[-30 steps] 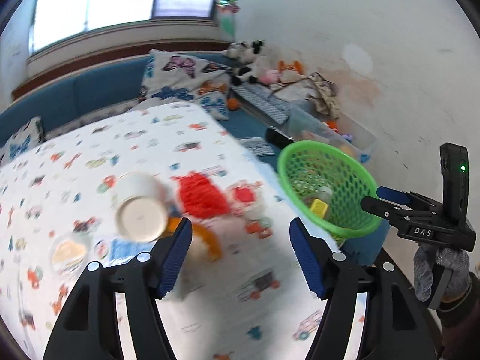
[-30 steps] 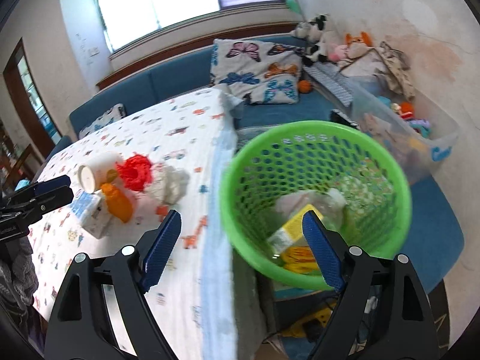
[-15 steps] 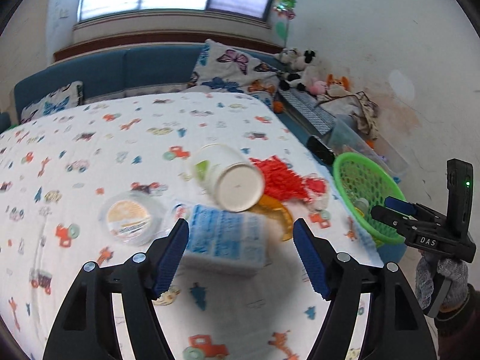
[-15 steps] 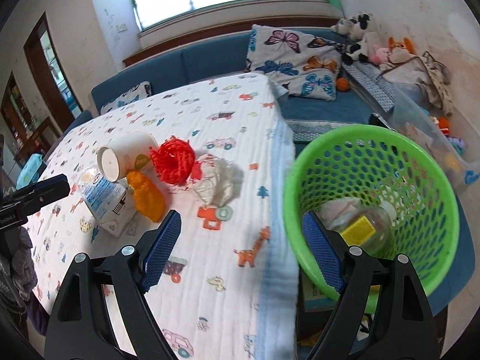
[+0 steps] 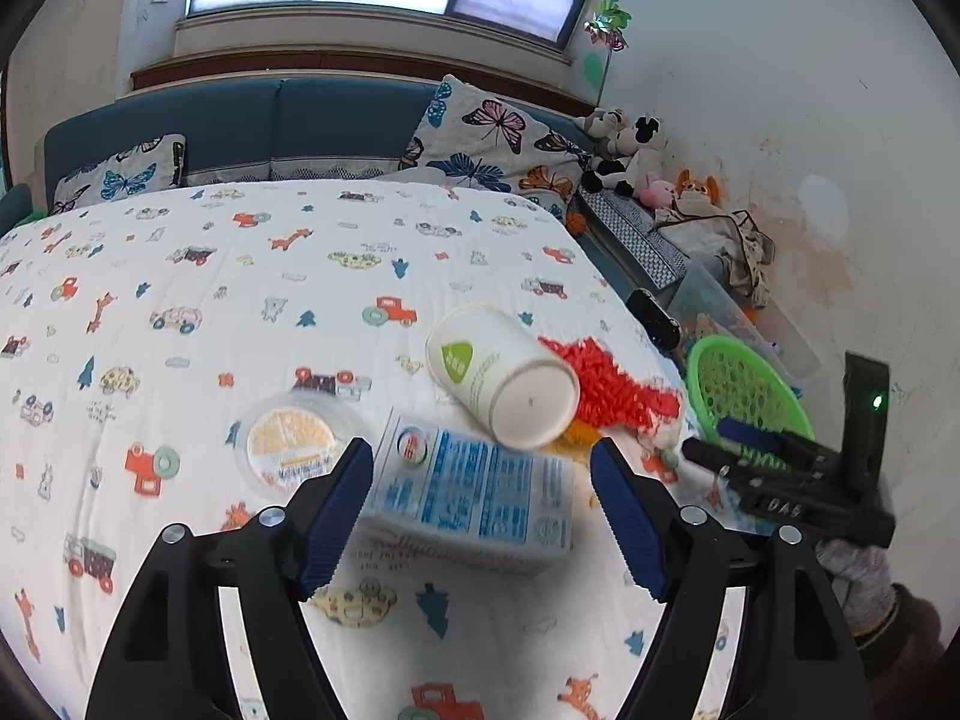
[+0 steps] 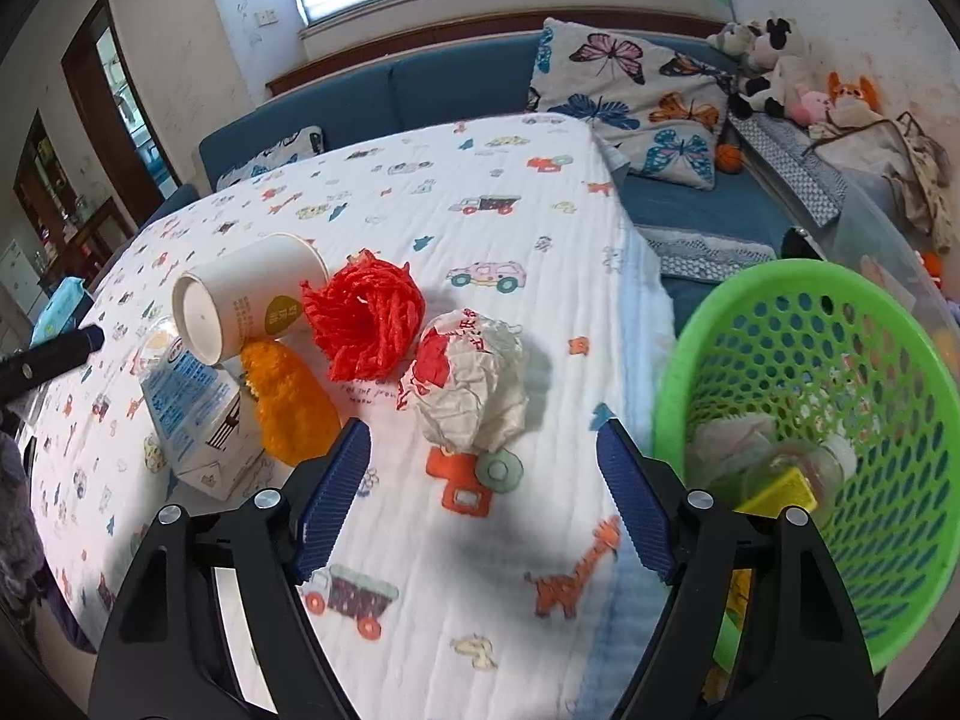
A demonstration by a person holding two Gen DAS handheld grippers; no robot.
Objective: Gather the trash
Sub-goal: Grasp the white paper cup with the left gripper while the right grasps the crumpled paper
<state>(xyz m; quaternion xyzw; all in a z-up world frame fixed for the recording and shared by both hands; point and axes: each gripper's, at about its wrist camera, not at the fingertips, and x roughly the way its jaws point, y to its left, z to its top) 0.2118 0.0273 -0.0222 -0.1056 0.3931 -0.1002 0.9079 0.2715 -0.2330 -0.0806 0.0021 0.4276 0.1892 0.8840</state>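
On the table point(image 6: 510, 180) the cup point(image 6: 246, 300) lies on its side, leaning on the carton point(image 6: 186, 414), with the net ball point(image 6: 366, 318) just right of it. The peel point(image 6: 294, 402) sits in front of the cup, and the paper wad point(image 6: 474, 378) is right of the net ball. The basket point(image 6: 798, 294) stands off the table's right edge with a bottle point(image 6: 798, 468) in it.

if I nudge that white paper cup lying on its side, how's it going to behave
The paper cup lies on its side, so it will probably roll, likely curving since it tapers. It looks empty and thin-walled, so probably light and easily crushed. It leans on the blue carton and the red netting, which may check its roll.
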